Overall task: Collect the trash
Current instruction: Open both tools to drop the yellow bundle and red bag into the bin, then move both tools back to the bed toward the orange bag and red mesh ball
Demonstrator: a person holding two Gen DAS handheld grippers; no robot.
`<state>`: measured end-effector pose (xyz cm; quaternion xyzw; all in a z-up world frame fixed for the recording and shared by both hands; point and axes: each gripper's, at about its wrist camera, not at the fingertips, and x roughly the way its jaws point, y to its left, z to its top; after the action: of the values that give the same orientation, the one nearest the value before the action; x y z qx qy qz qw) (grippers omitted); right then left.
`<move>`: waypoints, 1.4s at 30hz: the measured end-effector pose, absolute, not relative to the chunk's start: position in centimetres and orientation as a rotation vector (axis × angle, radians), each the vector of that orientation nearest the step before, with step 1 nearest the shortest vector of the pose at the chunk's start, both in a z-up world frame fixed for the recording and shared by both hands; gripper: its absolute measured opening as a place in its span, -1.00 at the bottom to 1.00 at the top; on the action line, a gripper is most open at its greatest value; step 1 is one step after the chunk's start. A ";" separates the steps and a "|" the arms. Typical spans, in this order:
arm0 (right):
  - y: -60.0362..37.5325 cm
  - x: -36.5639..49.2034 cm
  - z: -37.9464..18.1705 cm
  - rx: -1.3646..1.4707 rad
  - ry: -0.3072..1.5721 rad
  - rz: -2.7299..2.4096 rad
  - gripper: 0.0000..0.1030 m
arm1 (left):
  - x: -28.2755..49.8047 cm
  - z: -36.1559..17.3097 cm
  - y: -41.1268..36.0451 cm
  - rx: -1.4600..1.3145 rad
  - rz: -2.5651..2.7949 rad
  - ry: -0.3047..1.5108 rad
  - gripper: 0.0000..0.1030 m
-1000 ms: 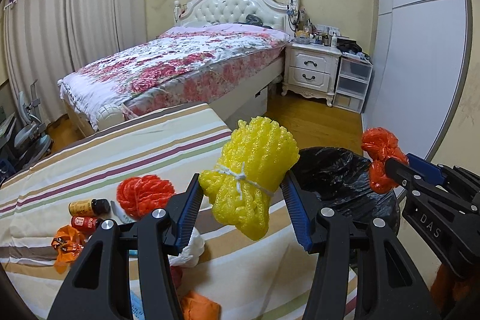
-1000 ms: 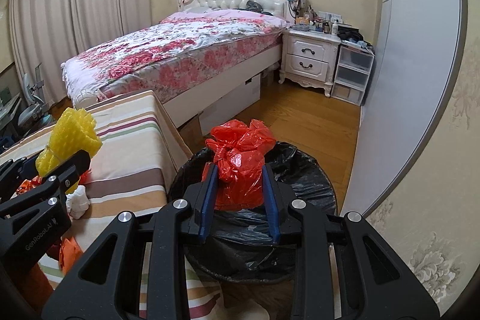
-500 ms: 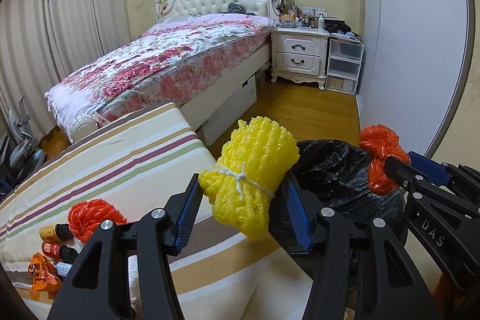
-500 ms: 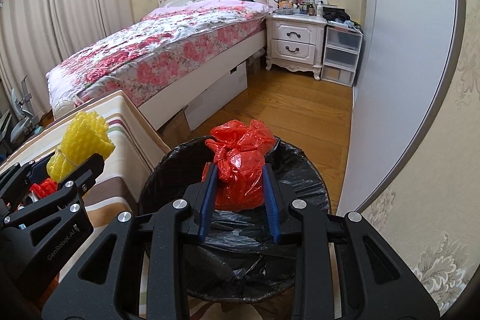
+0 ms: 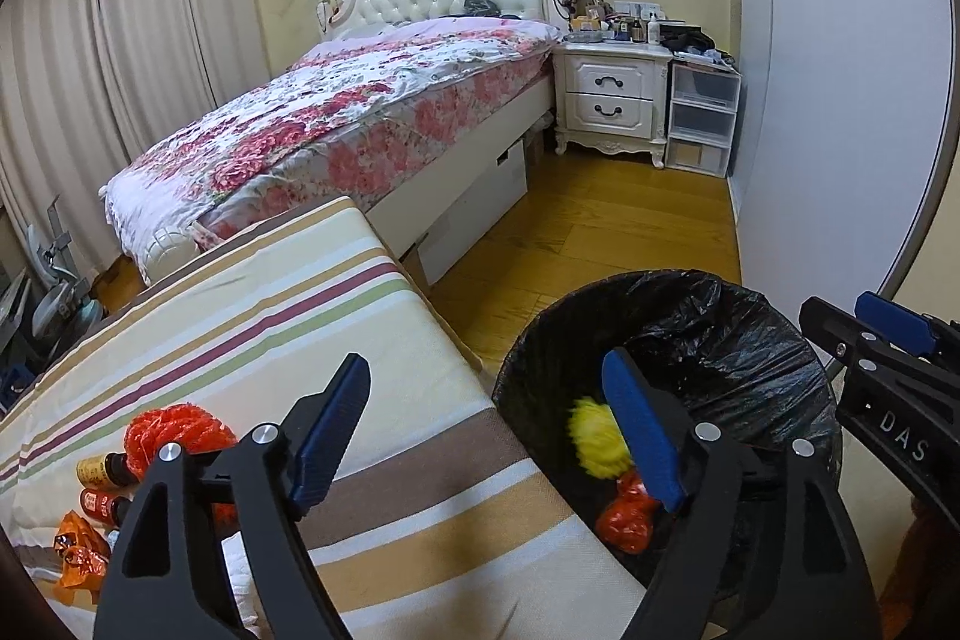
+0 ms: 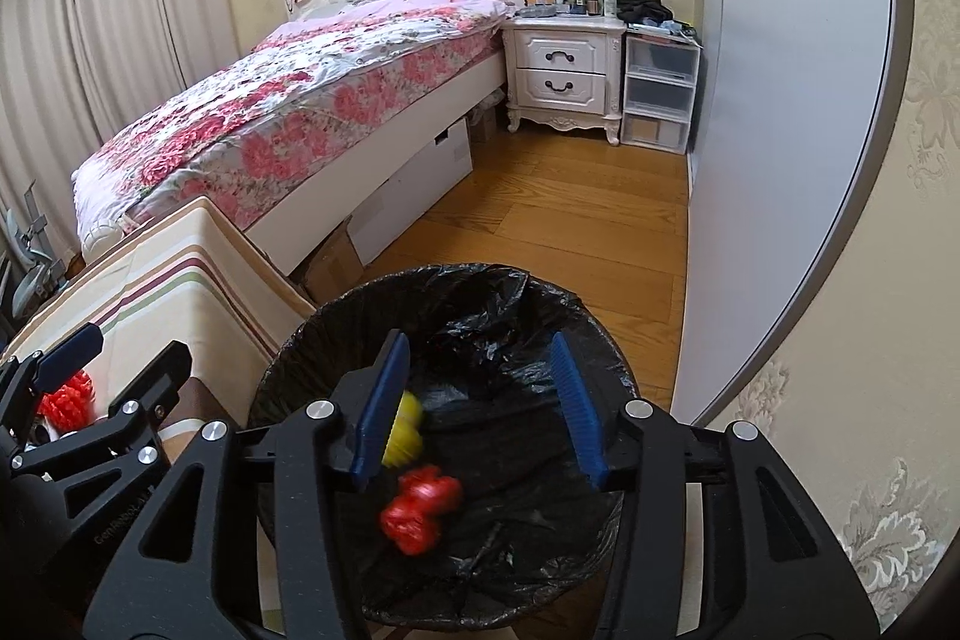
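Trash is already inside the bin: the yellow foam net bundle and the red plastic bag wad both show blurred against the black liner of the trash bin, in the lower middle of your right wrist view. In your left wrist view the same two pieces sit at the lower right, the yellow one just above the red one, partly hidden behind a blue pad.

Your right gripper hangs over the bin mouth with its jaws spread and nothing between the pads; they have just been opening. Your left gripper stands wider still, also just opened and empty, one finger over the striped cloth and the other over the bin's near rim.

More pieces lie at the lower left of the left wrist view, on the striped table cover: an orange-red foam net, two small brown bottles just beside it, and an orange wrapper near the frame's edge.

Beyond the table, the floral bed fills the upper middle. A white nightstand and clear plastic drawers stand at the upper right on the wooden floor. Beige curtains hang along the left.
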<state>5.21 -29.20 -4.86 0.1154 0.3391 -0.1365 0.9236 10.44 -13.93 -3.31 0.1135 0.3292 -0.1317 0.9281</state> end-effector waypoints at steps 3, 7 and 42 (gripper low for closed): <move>-29.1 5.0 -4.8 0.241 0.698 -0.278 -0.02 | 10.1 -2.9 -13.4 0.219 -0.262 0.676 0.52; -28.3 4.3 -4.4 0.237 0.695 -0.259 0.04 | 9.1 -2.3 -12.1 0.226 -0.235 0.662 0.52; -9.5 3.5 -2.8 0.048 0.751 0.133 0.08 | 5.4 -4.3 9.9 0.061 0.195 0.768 0.52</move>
<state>3.52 -9.49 -2.78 0.0236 0.3664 0.0651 0.9279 5.39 9.90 -4.31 0.0297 0.3740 0.0950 0.9221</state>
